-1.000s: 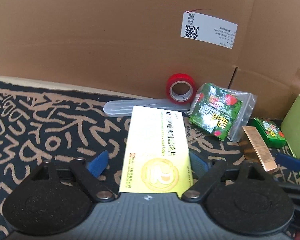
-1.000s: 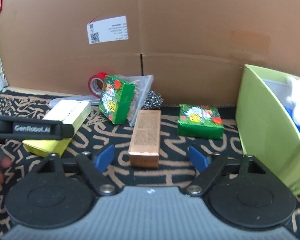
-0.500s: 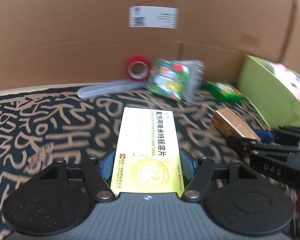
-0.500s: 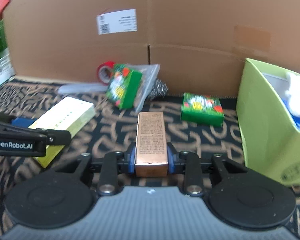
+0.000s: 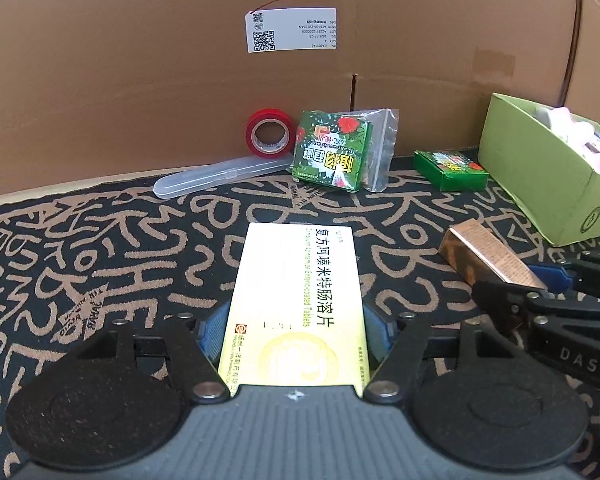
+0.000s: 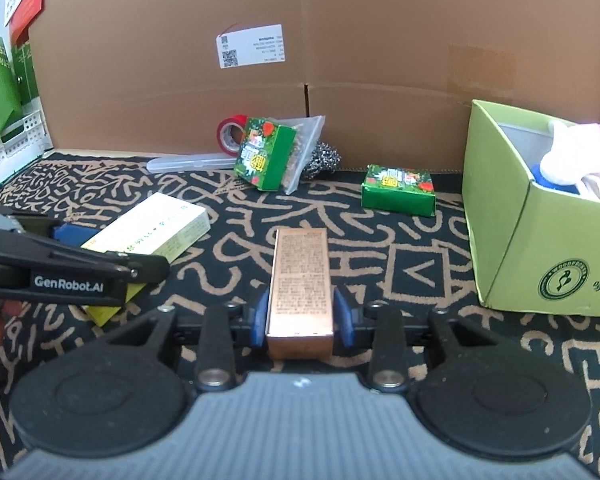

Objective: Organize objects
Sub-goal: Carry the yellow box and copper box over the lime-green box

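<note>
My left gripper (image 5: 296,332) is shut on a yellow medicine box (image 5: 300,300) and holds it just above the patterned mat; the box also shows in the right wrist view (image 6: 152,228). My right gripper (image 6: 300,316) is shut on a long copper-coloured box (image 6: 300,276), seen too in the left wrist view (image 5: 488,256). A light green open box (image 6: 512,216) with white and pink items inside stands at the right.
Against the cardboard wall (image 5: 140,80) lie a red tape roll (image 5: 269,133), a clear plastic case (image 5: 220,172), a green box leaning on a zip bag (image 5: 332,150), a steel scourer (image 6: 325,158) and a flat green box (image 6: 398,190). A white basket (image 6: 16,140) is far left.
Both grippers have closed, the left on the yellow box and the right on the copper box. Both have drawn back and the left view has swung right toward the green box.
</note>
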Demonstrator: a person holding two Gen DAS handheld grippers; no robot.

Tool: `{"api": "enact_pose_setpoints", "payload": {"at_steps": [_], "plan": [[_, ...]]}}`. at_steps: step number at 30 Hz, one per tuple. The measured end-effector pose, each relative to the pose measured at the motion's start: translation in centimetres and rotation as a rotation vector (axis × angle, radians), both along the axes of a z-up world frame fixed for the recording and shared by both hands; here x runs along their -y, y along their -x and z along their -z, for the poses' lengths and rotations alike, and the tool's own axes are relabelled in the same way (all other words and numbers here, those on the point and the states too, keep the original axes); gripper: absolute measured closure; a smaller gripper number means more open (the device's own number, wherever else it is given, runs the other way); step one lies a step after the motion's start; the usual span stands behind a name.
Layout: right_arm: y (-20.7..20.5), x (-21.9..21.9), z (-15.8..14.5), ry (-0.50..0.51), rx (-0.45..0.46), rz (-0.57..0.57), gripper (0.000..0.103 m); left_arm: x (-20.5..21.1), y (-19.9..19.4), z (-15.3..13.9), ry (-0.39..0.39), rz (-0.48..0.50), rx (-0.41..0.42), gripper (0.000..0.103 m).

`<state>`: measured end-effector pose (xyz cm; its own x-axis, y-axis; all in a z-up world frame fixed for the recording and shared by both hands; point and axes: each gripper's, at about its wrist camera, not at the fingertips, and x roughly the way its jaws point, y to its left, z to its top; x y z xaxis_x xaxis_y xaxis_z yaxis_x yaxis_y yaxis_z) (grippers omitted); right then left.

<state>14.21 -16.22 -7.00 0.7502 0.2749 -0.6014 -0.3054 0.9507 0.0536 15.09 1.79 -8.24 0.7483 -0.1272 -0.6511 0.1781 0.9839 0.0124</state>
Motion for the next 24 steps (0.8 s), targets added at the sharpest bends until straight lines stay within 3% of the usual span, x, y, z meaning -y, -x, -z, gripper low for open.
{"api": "enact_pose_setpoints", "payload": {"at_steps": [5, 11, 16, 24], "plan": [[0.5, 0.5, 0.0, -0.029, 0.008, -0.010, 0.073, 0.3, 0.2, -0.5, 0.034, 0.015, -0.017, 0.034], [2.2, 2.1, -1.3, -0.071, 0.065, -0.014, 0.073, 2.6, 1.7, -3.1, 0.055, 0.071, 0.051, 0.034], [3.9, 4.2, -3.7, -0.098, 0.148, 0.014, 0.073, 5.2, 2.2, -6.6, 0.124, 0.145, 0.114, 0.034], [5.7, 9.9, -8.4, -0.106, 0.320, 0.152, 0.073, 12.0, 1.4, -11.5, 0.204, 0.271, 0.184, 0.034]]}}
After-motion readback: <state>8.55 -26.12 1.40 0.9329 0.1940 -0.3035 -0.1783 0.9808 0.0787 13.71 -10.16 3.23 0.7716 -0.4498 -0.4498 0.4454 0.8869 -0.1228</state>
